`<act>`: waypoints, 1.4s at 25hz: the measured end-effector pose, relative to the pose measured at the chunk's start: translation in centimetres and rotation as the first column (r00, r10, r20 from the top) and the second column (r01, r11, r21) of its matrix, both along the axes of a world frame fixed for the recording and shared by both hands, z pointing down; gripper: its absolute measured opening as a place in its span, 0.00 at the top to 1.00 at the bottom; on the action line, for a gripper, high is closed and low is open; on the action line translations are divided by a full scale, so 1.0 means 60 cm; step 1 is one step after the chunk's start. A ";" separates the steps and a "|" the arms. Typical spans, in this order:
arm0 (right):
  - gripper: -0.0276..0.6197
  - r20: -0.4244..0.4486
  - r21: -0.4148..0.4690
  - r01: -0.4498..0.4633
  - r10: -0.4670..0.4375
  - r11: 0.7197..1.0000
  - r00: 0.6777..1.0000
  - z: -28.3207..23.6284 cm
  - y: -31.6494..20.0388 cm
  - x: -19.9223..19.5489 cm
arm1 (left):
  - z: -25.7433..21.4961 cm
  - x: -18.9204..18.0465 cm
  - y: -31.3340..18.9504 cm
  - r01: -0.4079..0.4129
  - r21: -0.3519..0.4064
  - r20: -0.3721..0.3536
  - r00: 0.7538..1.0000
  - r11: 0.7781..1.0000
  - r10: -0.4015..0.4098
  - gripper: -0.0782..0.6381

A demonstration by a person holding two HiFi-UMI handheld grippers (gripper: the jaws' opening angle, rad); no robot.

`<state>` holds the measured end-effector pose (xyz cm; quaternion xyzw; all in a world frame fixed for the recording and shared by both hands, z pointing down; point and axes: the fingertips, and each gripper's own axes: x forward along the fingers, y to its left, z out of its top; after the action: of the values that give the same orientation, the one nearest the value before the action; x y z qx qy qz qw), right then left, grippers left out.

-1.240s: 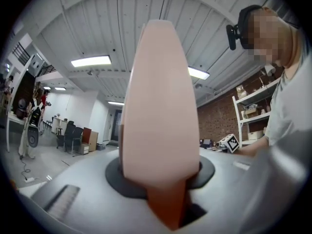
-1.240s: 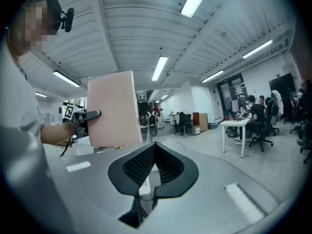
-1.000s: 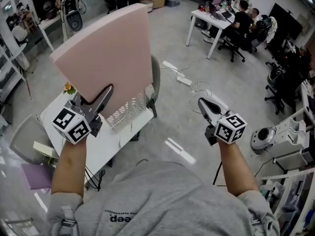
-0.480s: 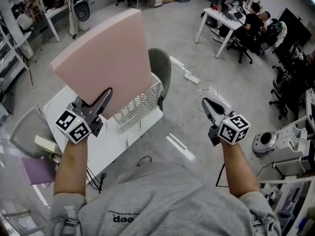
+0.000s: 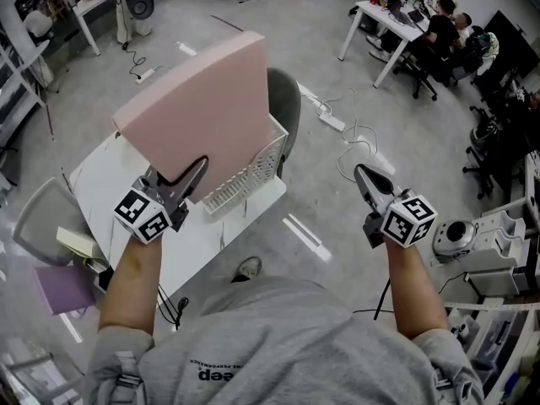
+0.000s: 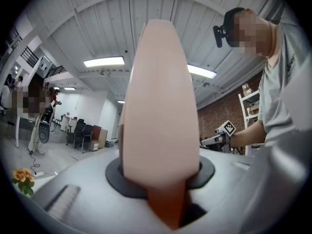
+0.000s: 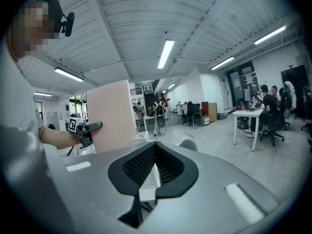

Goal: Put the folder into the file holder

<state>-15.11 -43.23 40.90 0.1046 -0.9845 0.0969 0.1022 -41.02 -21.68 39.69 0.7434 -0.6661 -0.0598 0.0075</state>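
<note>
A large pink folder (image 5: 201,108) stands tilted over the white table (image 5: 110,171), with my left gripper (image 5: 199,164) shut on its lower edge. In the left gripper view the folder (image 6: 158,101) fills the space between the jaws. A white mesh file holder (image 5: 253,169) sits at the table's right end; the folder's bottom edge is at its open top, and I cannot tell whether it is inside. My right gripper (image 5: 364,178) hangs over the floor to the right of the table, shut and holding nothing. The right gripper view shows the folder (image 7: 112,113) at left.
A grey chair (image 5: 284,99) stands behind the holder and another (image 5: 42,226) at the table's left. A yellow pad (image 5: 76,243) and a purple sheet (image 5: 59,289) lie near it. A power strip (image 5: 331,122) and cables lie on the floor. People sit at a desk (image 5: 396,15) far right.
My left gripper has come down with the folder, bringing its lower edge down to the file holder. The right gripper has shifted a little over the floor, still shut.
</note>
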 end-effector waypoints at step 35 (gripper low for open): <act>0.95 -0.071 -0.067 -0.032 0.027 0.997 0.997 0.082 -0.013 -0.021 | 0.237 0.007 -0.063 -0.067 -0.091 -0.018 0.998 0.994 0.066 0.60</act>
<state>-16.38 -44.03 45.82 0.1188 -0.9748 0.1281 0.1389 -40.63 -25.47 53.91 0.7636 -0.6430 -0.0345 0.0484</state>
